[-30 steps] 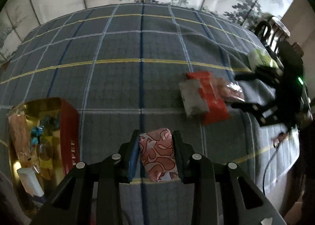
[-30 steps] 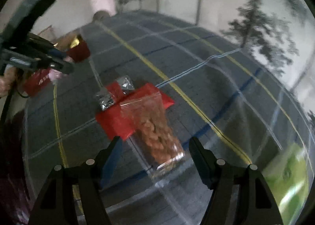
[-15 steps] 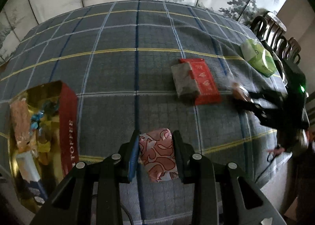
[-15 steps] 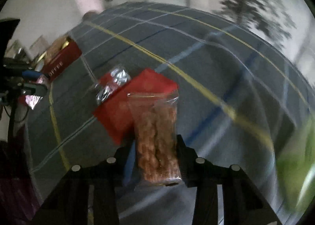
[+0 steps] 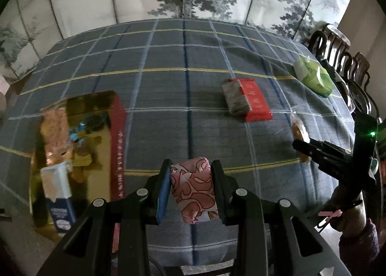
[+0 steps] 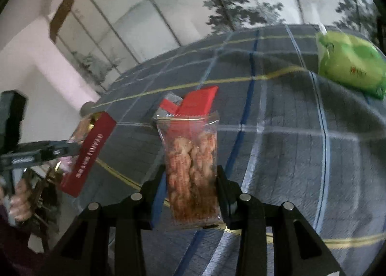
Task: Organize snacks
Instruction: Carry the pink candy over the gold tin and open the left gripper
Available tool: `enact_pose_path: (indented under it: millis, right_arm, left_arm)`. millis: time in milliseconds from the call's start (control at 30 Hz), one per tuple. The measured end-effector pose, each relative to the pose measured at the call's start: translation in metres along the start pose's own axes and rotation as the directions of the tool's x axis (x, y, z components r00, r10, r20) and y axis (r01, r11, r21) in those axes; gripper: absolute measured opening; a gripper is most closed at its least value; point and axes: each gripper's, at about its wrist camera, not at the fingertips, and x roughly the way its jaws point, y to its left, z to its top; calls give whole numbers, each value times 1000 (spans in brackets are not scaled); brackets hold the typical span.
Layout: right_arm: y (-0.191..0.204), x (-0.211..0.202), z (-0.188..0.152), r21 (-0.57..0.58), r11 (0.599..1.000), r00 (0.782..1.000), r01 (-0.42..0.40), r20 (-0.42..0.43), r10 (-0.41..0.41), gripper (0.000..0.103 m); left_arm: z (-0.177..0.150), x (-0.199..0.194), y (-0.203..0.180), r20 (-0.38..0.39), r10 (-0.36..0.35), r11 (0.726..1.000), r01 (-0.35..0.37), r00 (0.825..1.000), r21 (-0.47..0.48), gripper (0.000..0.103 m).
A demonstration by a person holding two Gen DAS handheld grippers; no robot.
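Both claws are loaded, the left claw (image 5: 190, 185) clamped on the pink wrapped snack (image 5: 193, 190) and the right claw (image 6: 190, 194) squeezing the clear bag of fried twists (image 6: 190, 167), so I'd carry both over the red box (image 5: 115, 145) on the desk (image 5: 193, 83) and release low.
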Motion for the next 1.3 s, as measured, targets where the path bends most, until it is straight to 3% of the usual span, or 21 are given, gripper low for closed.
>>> enact_pose_path:
  millis: [400,1300]
  right_arm:
    - [3,9,-6,-20,994,994,107,-13,-108,39]
    - [16,12,-10,-105,979,984,175,-3,-177,38]
  left_arm:
    - [-24,-16,38,38,51,997,-49,998,-51,29]
    - [-41,-25,93,60,147,981,-138,987,-134,29]
